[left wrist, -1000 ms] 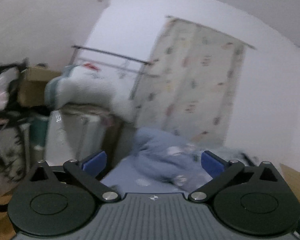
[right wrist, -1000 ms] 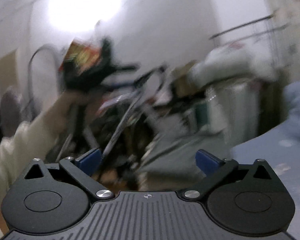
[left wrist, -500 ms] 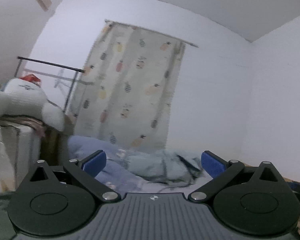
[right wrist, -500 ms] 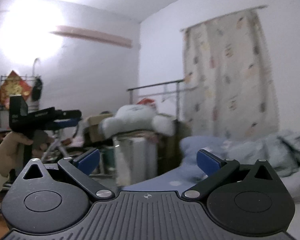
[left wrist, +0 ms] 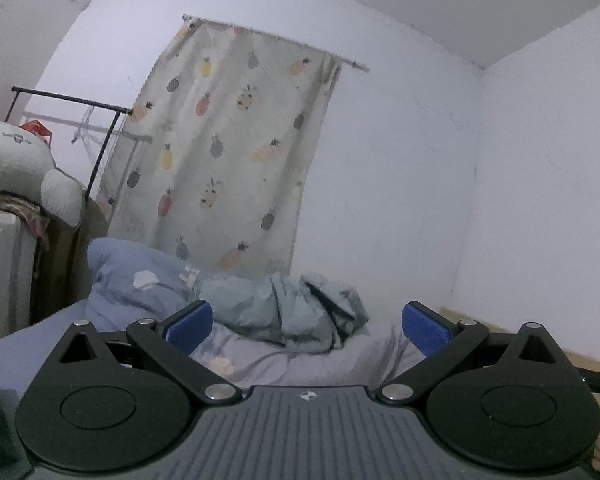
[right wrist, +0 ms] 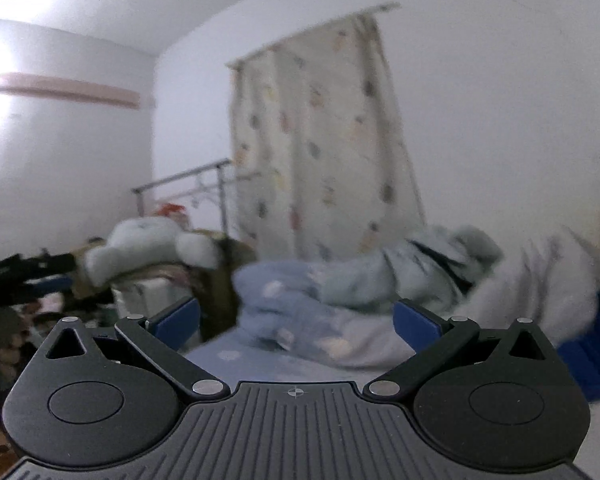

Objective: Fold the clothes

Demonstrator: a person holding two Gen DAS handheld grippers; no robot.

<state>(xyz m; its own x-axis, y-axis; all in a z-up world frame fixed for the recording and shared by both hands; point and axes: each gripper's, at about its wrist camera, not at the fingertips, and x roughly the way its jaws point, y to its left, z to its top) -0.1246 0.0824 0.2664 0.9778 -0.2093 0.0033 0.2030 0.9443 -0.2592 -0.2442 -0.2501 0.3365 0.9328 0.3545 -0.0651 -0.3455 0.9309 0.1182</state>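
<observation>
Left gripper [left wrist: 307, 322]: fingers spread wide — nothing held.
Right gripper [right wrist: 296, 320]: fingers spread wide — nothing held.
Crumpled grey garment [left wrist: 300, 308]: seen beyond the fingers, on the bed [left wrist: 300, 364].

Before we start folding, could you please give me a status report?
Both hand-held grippers open, empty. Crumpled grey-blue garment on bed, untouched. Nothing blocking.
</observation>
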